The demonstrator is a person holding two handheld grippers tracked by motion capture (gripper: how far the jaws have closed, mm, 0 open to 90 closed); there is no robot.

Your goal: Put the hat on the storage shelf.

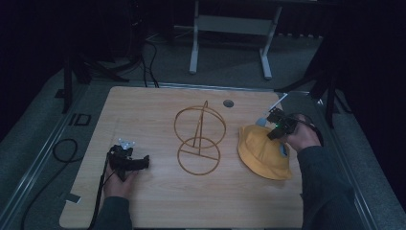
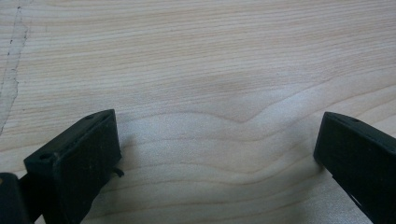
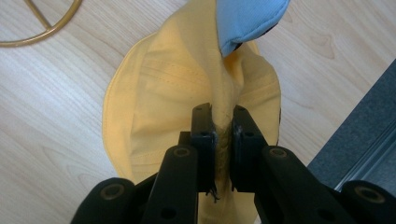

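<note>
Right gripper had its jaws drawn in narrow on a pinch of the yellow hat, the cloth bunched into a ridge between the pads. In the right gripper view the fold ran up from the jaws toward a pale blue lining turned out at the far side — probably the hat's inside, exposed because the fabric had been gathered. The grip sat at the near edge of the hat, a sensible hold for thin cloth, since a fold gives the pads something to bite.

In the high view the hat lay at the right of the wooden table, close to its right edge, with the right gripper over its far right side. Whether it had left the surface I could not tell.

Just left of the hat stood a gold wire stand — a flat ring base, an upright post, a second ring tilted above it. It looked like a hat rest; my guess was that the hat was meant for it, though none of that was done yet.

Left gripper rested low at the table's left, well apart from hat and stand. Its jaws stood wide over bare wood in the left gripper view, holding nothing — parked, I judged, to keep clear of the right hand's work.
</note>
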